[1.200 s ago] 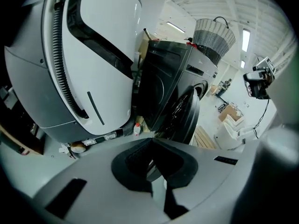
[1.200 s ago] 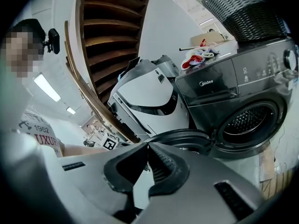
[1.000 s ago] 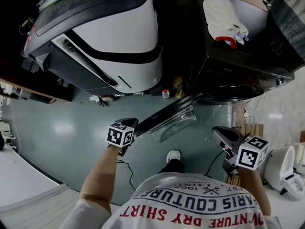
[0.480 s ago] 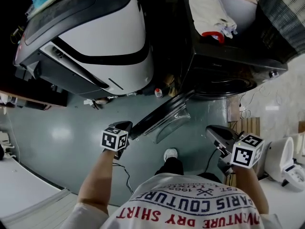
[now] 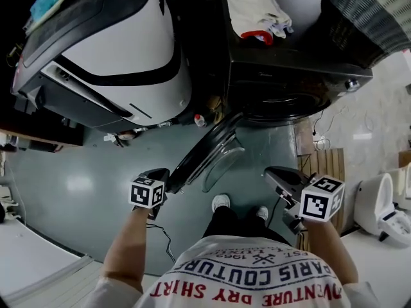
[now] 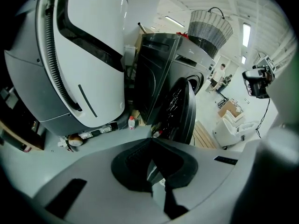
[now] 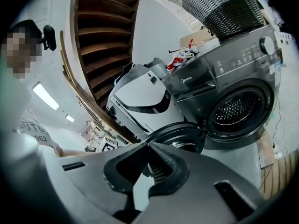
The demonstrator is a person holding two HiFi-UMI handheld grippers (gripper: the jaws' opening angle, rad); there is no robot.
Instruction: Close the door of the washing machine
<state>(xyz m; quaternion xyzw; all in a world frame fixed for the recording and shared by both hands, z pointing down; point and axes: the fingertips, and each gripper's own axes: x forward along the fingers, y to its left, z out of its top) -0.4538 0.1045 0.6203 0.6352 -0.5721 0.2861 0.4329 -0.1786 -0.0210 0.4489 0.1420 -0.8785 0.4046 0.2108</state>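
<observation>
I record a large indoor hall with a laundry corner: dark front-loading washing machine (image 5: pixel 289 76), woven basket (image 5: pixel 366 15) on top (cloth (image 5: pixel 257 8) beside it), grey painted floor (image 5: pixel 70 178), wooden staircase (image 7: pixel 100 36) overhead.

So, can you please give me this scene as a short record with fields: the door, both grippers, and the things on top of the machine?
Door: washing machine door open, swung out from the drum opening.
Left gripper: shut, empty, close to the door's edge.
Right gripper: shut, empty, apart from the door.
On top: white cloth, basket.
</observation>
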